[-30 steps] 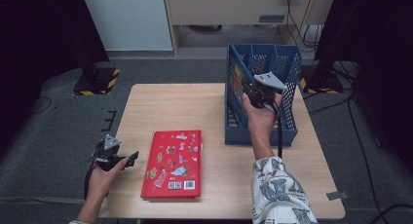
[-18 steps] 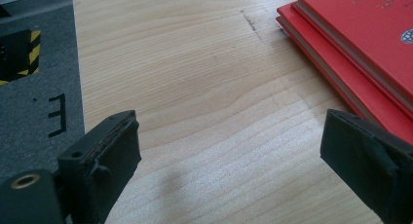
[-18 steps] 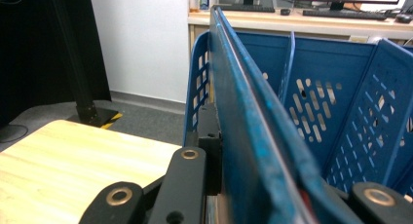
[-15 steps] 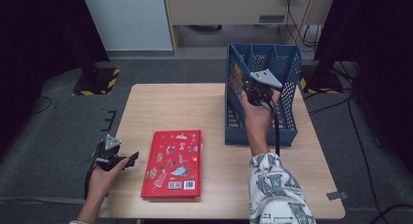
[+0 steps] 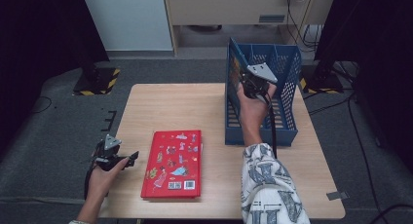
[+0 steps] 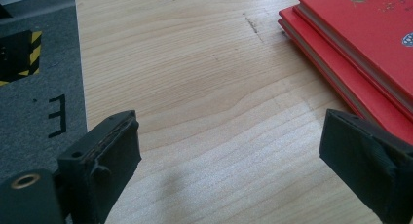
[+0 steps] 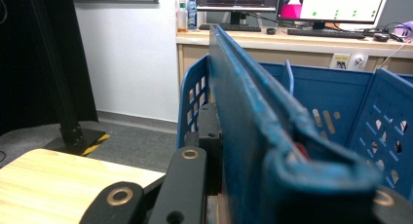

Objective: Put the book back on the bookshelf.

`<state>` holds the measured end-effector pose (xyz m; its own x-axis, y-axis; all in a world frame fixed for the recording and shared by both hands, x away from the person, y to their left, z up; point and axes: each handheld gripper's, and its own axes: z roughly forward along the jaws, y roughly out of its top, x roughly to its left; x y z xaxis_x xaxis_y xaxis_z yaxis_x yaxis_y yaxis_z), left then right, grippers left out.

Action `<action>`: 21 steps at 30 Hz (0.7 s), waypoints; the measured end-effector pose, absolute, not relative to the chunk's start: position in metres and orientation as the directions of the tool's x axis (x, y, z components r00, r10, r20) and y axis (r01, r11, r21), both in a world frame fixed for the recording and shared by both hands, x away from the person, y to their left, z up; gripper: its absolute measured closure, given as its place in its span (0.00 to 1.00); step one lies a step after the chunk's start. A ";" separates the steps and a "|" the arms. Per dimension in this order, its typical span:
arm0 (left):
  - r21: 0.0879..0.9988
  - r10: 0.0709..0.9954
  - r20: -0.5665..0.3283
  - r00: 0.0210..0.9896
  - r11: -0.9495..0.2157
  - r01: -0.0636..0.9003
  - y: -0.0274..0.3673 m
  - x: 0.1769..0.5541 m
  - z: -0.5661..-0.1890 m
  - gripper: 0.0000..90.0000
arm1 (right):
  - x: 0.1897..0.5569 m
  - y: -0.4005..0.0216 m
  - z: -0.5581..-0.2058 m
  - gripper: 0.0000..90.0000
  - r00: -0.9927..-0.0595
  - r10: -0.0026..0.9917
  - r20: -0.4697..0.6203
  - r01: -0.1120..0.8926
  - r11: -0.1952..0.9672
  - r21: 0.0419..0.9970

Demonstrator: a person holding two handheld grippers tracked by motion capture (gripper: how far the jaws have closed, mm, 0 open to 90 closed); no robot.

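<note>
Wooden surface (image 5: 175,107) stands on grey carpet. Yellow-black hazard-striped base (image 5: 97,81) lies beyond its far left corner. Monitors (image 7: 336,2) and bottles (image 7: 187,14) occupy a rear desk.

Counter (image 5: 170,112): pale wood, matt, visible grain. Basket (image 5: 287,63): blue perforated plastic, rim scuffed. Books (image 5: 172,163): red covers, smooth, slightly glossy. Left hand-held gripper (image 5: 127,159): pads (image 6: 117,146) were matt black, rubbery.

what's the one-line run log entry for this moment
right gripper: shut on blue plastic file rack wall | left gripper: open beside red hardcover book | wooden table
</note>
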<state>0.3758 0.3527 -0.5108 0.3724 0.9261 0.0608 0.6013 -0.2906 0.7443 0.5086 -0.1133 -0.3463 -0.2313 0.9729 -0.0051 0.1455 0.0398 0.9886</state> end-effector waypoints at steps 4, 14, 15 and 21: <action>0.745 0.927 0.060 0.370 -0.288 0.602 0.353 0.376 -0.511 0.08 | 0.509 -0.110 -0.352 0.92 -0.226 0.974 -0.008 0.148 0.043 0.988; 0.739 0.926 0.065 0.373 -0.295 0.605 0.352 0.376 -0.511 0.07 | 0.501 -0.112 -0.357 0.90 -0.239 0.971 -0.028 0.156 0.067 0.985; 0.739 0.926 0.064 0.373 -0.295 0.606 0.352 0.376 -0.511 0.07 | 0.500 -0.112 -0.356 0.90 -0.239 0.971 -0.030 0.158 0.070 0.985; 0.737 0.927 0.062 0.370 -0.293 0.609 0.353 0.376 -0.511 0.07 | 0.498 -0.114 -0.356 0.76 -0.256 0.967 -0.010 0.167 0.054 0.984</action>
